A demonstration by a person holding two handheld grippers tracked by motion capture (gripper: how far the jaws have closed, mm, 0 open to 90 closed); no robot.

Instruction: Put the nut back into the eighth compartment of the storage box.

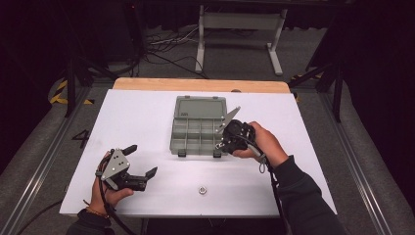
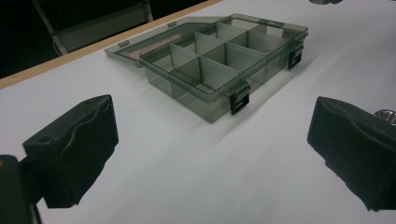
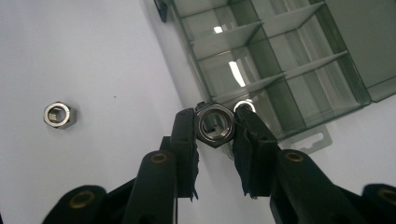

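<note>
A smoky clear organiser box (image 1: 199,130) lies open at the middle of the white table, its lid (image 1: 201,106) folded flat behind it and its compartments bare. My right gripper (image 1: 221,143) hovers at the box's front right corner, shut on a steel hex nut (image 3: 214,125) whose flats sit between the two pads. Past that nut lie the box's dividers (image 3: 280,60). A second hex nut (image 1: 201,189) rests loose on the table near the front edge, also the small nut (image 3: 57,115) off to the side. My left gripper (image 1: 142,160) is low at the front left, open, nothing between its pads (image 2: 79,140).
The table's wooden back edge (image 1: 200,84) borders the white top. A white metal stand (image 1: 240,29) and cables sit on the floor beyond it. The box's black latches (image 2: 239,99) face my left gripper, and the loose nut (image 2: 386,113) peeks behind its right pad.
</note>
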